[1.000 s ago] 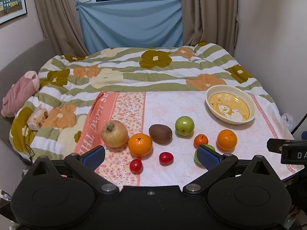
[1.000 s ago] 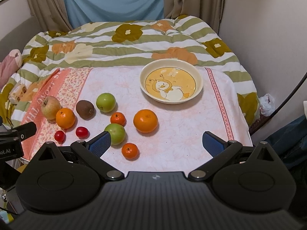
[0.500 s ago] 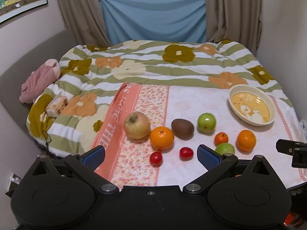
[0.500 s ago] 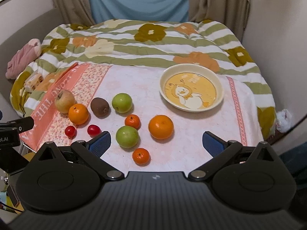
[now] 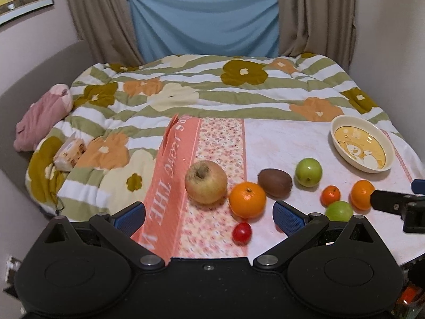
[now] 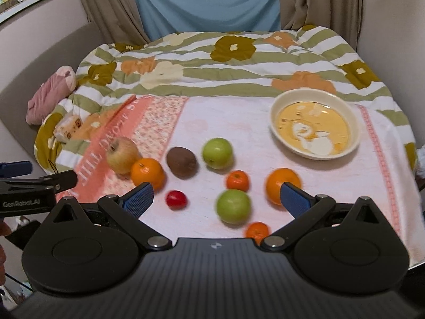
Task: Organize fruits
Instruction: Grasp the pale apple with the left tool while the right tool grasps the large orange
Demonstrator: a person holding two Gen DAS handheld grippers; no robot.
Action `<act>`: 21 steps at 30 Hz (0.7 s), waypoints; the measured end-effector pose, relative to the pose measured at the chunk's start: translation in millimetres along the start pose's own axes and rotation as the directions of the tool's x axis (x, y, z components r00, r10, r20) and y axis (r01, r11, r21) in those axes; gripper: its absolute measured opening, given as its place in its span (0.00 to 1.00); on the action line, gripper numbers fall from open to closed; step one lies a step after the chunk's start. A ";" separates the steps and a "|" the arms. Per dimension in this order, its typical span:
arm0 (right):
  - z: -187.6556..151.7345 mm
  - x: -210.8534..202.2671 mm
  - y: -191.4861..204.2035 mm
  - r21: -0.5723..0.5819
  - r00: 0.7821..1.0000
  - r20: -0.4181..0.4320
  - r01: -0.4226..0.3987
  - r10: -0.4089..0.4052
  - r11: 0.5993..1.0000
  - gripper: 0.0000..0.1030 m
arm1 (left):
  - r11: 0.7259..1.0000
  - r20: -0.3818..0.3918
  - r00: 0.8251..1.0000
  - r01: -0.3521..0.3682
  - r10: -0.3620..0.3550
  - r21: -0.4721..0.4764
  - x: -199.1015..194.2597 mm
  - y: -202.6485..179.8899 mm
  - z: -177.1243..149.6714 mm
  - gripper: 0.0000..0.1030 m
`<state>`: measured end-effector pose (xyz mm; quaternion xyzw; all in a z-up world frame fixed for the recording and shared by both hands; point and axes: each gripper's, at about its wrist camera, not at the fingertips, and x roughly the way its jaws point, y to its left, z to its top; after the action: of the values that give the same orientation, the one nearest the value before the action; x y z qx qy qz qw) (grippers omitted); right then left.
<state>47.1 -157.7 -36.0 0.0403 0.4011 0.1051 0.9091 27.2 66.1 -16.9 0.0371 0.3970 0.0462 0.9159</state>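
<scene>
Fruits lie on a pink cloth over the bed. In the left wrist view: a yellowish apple (image 5: 205,182), an orange (image 5: 247,199), a kiwi (image 5: 275,183), a green apple (image 5: 308,172), a cherry tomato (image 5: 241,233), a second orange (image 5: 361,194). A cream bowl (image 5: 335,135) with a bear print stands at the right, empty. My left gripper (image 5: 208,216) is open and empty, short of the apple. In the right wrist view my right gripper (image 6: 216,199) is open and empty, above a green apple (image 6: 233,206) and a tomato (image 6: 175,199). The bowl (image 6: 353,122) is far right.
A striped flower quilt (image 5: 212,90) covers the bed behind the cloth. A pink plush (image 5: 42,117) and a tissue pack (image 5: 69,154) lie at the left. Walls stand close at left and right; curtains hang at the back. The cloth's front edge is just under the grippers.
Both grippers have swung to the left and come nearer to the fruits, which look larger now. Both stay open. No fruit has moved.
</scene>
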 end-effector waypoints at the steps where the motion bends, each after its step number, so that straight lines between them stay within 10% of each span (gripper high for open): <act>1: 0.7 4.7 7.1 0.006 1.000 0.001 -0.002 0.002 1.000 1.00 | 1.000 0.001 1.000 0.011 -0.011 0.009 5.6 6.1 3.2 1.00; 21: -2.9 132.7 112.1 -0.037 0.991 -0.086 0.099 -0.102 0.994 1.00 | 0.925 -0.121 0.970 0.239 -0.212 0.296 138.4 50.9 39.8 0.98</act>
<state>114.2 -18.8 -115.9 0.0006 0.4403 0.0674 0.8953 147.7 131.2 -84.6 0.1315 0.4404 -0.1205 0.8799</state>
